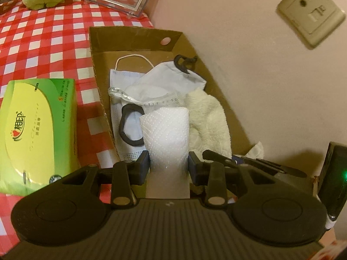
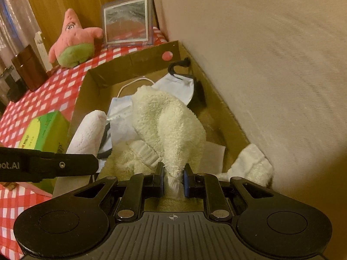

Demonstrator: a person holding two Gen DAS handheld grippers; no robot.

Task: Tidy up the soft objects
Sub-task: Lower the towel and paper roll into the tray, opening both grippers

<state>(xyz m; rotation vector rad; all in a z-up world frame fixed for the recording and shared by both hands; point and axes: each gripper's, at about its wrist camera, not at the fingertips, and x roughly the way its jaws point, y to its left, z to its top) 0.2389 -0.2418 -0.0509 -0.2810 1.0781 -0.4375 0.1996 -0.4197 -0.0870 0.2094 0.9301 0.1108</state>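
A cardboard box stands against the wall and holds face masks, a tape measure and a cream fluffy towel. My left gripper is shut on a white embossed paper towel and holds it over the box's near end. In the right wrist view my right gripper is shut on the cream towel, lifted over the box. The paper towel and the left gripper's arm show at the left there.
A green tissue box lies on the red checked cloth left of the box. A pink and green plush star, a clear frame and a brown jar stand farther back. A white cloth hangs over the box's right corner.
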